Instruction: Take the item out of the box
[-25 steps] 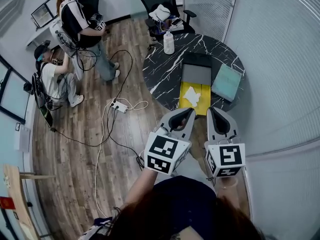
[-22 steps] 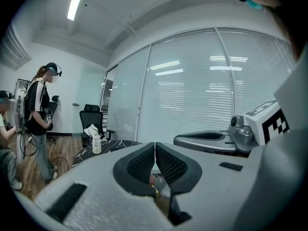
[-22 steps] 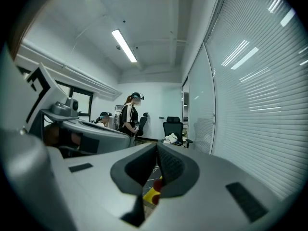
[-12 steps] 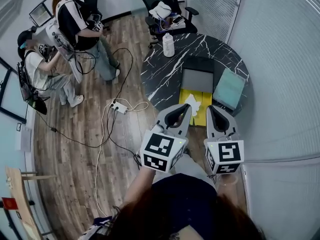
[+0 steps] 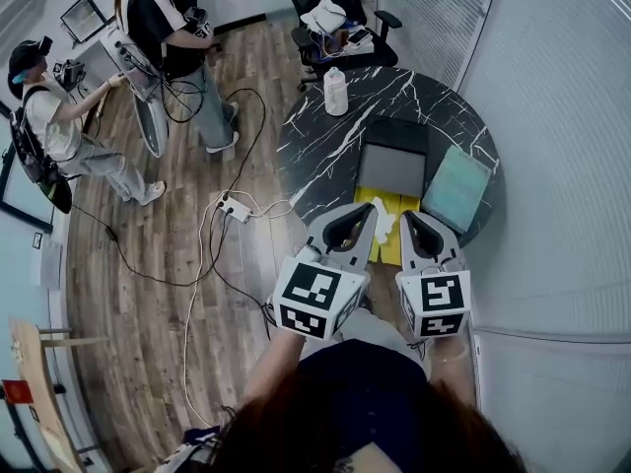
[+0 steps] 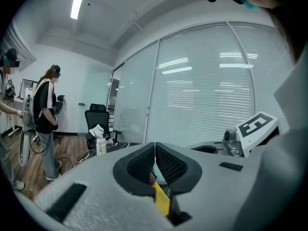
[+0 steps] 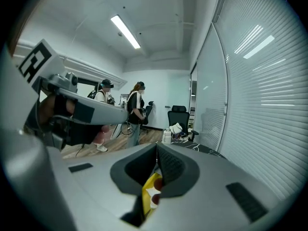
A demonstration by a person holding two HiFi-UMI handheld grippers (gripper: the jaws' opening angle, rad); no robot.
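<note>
My left tool (image 5: 366, 217) and right tool (image 5: 411, 221) hang side by side over the near edge of the round black marble table (image 5: 315, 151). Both are clenched, jaws pressed together with nothing between them; through the gap under each pair I see only a yellow sheet (image 5: 397, 205). A white crumpled item (image 5: 384, 222) lies on that sheet, between my two tips. Just beyond it sits the dark box (image 5: 391, 168), its grey inside showing, with a teal board (image 5: 455, 187) beside it. Farther off stand a white bottle (image 5: 336, 91) and an office chair (image 5: 330, 8).
</note>
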